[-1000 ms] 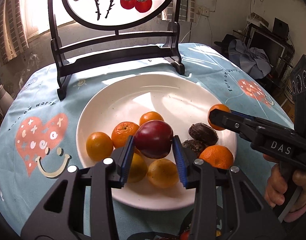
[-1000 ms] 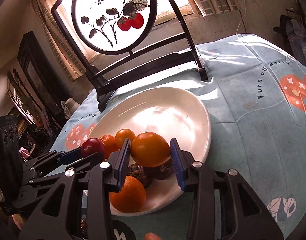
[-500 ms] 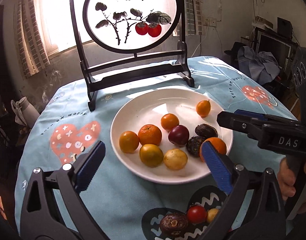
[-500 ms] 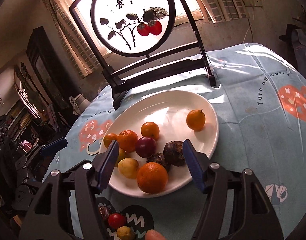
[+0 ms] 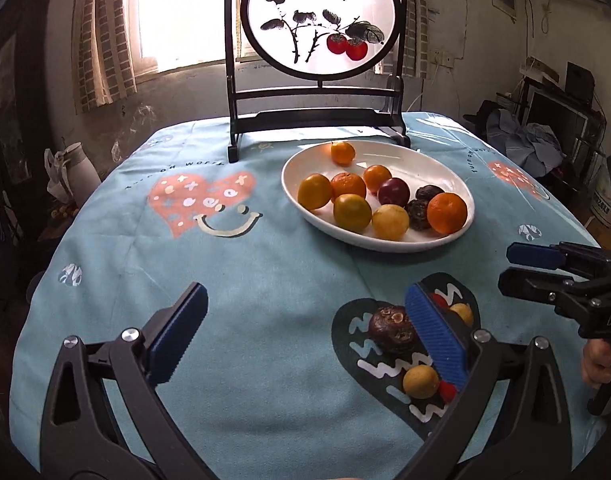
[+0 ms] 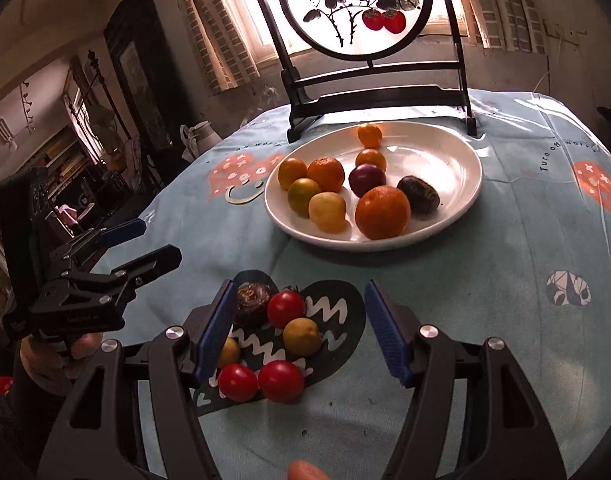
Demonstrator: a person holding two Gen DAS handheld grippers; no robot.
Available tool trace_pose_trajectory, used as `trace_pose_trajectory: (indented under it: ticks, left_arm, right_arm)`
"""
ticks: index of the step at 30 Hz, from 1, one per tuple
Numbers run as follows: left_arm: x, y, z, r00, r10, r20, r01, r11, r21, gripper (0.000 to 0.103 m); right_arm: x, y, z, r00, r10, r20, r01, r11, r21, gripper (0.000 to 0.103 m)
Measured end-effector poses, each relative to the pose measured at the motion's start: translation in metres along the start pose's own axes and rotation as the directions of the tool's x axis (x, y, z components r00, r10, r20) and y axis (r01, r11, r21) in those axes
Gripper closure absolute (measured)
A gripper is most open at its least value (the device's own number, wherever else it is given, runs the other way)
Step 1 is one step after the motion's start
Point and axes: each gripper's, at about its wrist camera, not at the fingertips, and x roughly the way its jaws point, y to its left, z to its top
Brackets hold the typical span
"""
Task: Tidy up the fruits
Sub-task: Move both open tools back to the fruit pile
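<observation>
**plumwatcher:** Standing right by the desk (image 5: pixel 265 300). Both tools hang spread wide, nothing pinched: left tool (image 5: pixel 301 344), right tool (image 6: pixel 301 332). The loose fruit sits just ahead of the right tool: 3 tomatoes, e.g. this tomato (image 6: pixel 285 309), a yellow fruit (image 6: pixel 301 336) between its blue pads, and a wrinkly passion fruit (image 6: pixel 251 298) touching its left finger (image 6: pixel 215 332). The white plate (image 6: pixel 457 168) with about 9 fruits is farther out past the fingertips.

**deskgoblin:** What could go wrong?

**plumwatcher:** My guess: the pile's tight. Closing on 1 piece could nudge a neighbour, and round fruit rolls on that cloth. The near desk edge is right under the tools, so a runaway tomato could drop off. Squeezing a tomato hard could split it.

**deskgoblin:** Room to move?

**plumwatcher:** Bare cloth ahead of the left tool and off to the right tool's right. The 2 tools sit close, so they could bump. The screen stand (image 5: pixel 317 120) just behind the plate blocks overshoot.
</observation>
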Motion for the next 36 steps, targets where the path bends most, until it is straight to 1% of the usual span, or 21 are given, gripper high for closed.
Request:
trace_pose_trajectory:
  ticks: [2,5,7,10,13,15,17,21,25,30,31,32,36]
  left_arm:
    - [0.003,0.005,0.000,0.999,0.010,-0.042,-0.010,1.000,-0.015,0.002]
    - [0.000,0.011,-0.001,0.999,0.011,-0.043,-0.013,0.998,-0.061,0.002]
    - [-0.005,0.012,0.000,1.000,0.011,-0.024,-0.012,0.998,-0.064,0.002]
    - [-0.009,0.013,-0.001,0.999,0.038,-0.011,-0.039,0.997,-0.067,0.002]
    - [-0.006,0.016,0.000,0.999,0.043,-0.026,-0.045,0.996,-0.074,0.002]
    - [-0.007,0.018,0.001,0.999,0.036,-0.022,-0.037,0.995,-0.089,0.002]
    - [-0.009,0.018,0.001,0.999,0.037,-0.016,-0.038,0.995,-0.094,0.002]
    - [-0.009,0.018,0.000,0.999,0.036,-0.016,-0.038,0.996,-0.084,0.002]
    - [-0.008,0.017,-0.001,0.999,0.028,-0.024,-0.030,0.996,-0.087,0.002]
    - [-0.009,0.015,-0.002,1.000,0.013,-0.020,-0.014,0.997,-0.078,0.002]
    - [-0.009,0.015,-0.003,1.000,0.009,-0.024,-0.010,0.997,-0.074,0.002]
    - [-0.008,0.014,-0.003,0.999,-0.001,-0.034,-0.001,0.998,-0.066,0.002]
    - [-0.003,0.009,-0.007,0.994,-0.069,-0.079,0.068,0.998,-0.018,0.004]
  right_arm:
    - [0.002,0.004,-0.008,0.999,0.009,-0.036,-0.009,1.000,-0.018,0.036]
    - [0.006,0.010,-0.015,0.996,0.020,-0.088,-0.024,0.999,-0.041,0.036]
    - [0.009,0.013,-0.020,0.992,0.023,-0.126,-0.030,0.998,-0.054,0.040]
    - [0.009,0.016,-0.023,0.988,0.008,-0.152,-0.020,0.997,-0.079,0.050]
    - [0.010,0.016,-0.026,0.985,-0.015,-0.172,-0.001,0.996,-0.092,0.055]
    - [0.013,0.016,-0.029,0.981,-0.026,-0.190,0.007,0.995,-0.100,0.055]
    - [0.016,0.016,-0.031,0.978,-0.029,-0.206,0.007,0.994,-0.109,0.059]
    - [0.020,0.019,-0.034,0.974,-0.028,-0.226,0.001,0.993,-0.120,0.063]
    - [0.027,0.017,-0.037,0.970,-0.015,-0.243,-0.011,0.995,-0.103,0.065]
    - [0.030,0.016,-0.038,0.975,-0.006,-0.222,-0.016,0.995,-0.097,0.065]
    - [0.032,0.015,-0.038,0.974,0.003,-0.225,-0.024,0.996,-0.088,0.070]
    - [0.032,0.015,-0.038,0.973,0.016,-0.230,-0.036,0.996,-0.083,0.073]
    - [0.026,0.018,-0.035,0.978,0.000,-0.210,-0.021,0.995,-0.097,0.074]
